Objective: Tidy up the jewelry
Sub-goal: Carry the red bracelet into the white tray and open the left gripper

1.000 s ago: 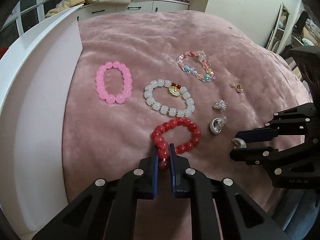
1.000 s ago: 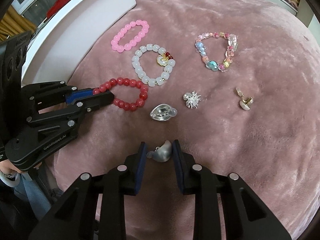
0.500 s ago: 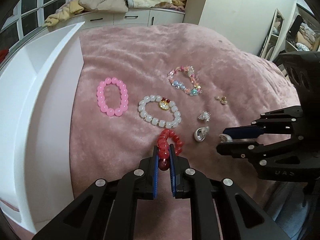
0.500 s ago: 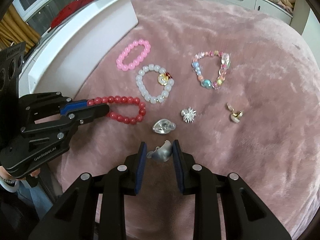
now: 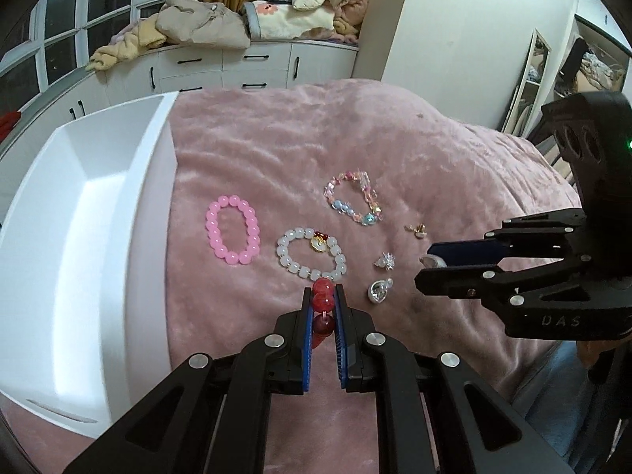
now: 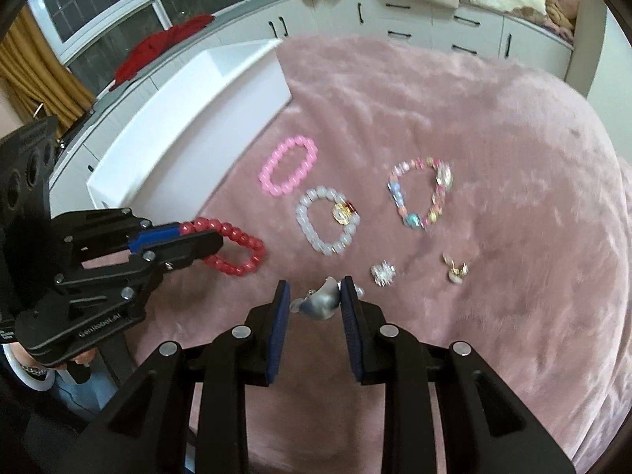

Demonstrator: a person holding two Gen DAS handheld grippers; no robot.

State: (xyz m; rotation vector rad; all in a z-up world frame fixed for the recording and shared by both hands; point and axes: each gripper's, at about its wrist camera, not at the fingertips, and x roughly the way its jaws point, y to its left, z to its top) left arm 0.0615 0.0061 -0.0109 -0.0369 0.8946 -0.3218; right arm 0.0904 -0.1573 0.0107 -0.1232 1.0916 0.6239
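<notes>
Left wrist view: the left gripper (image 5: 323, 296) has its jaws pinched tight on the red bead bracelet (image 5: 322, 299), which hangs between the blue pads above the pink plush blanket (image 5: 276, 150). To its right the right gripper (image 5: 428, 265) has its jaws drawn in, partly closed, on a small silver earring (image 5: 431, 261) lifted clear of the blanket. Still lying on the blanket are 3 bracelets: a pink bead bracelet (image 5: 233, 230) nearest the white tray (image 5: 150, 205), a white bead bracelet (image 5: 312, 253) with a gold charm just ahead of the left gripper's tips, and a pastel crystal bracelet (image 5: 353, 197) farther back. Beside them lie a second silver earring (image 5: 378, 290), a sparkly stud (image 5: 386, 260) and a gold and pearl earring (image 5: 418, 230). The right wrist view shows the red loop (image 6: 233, 251) dangling from the left gripper (image 6: 197, 237), and the silver earring (image 6: 322, 303) wedged between the right gripper's pads (image 6: 314, 298).
</notes>
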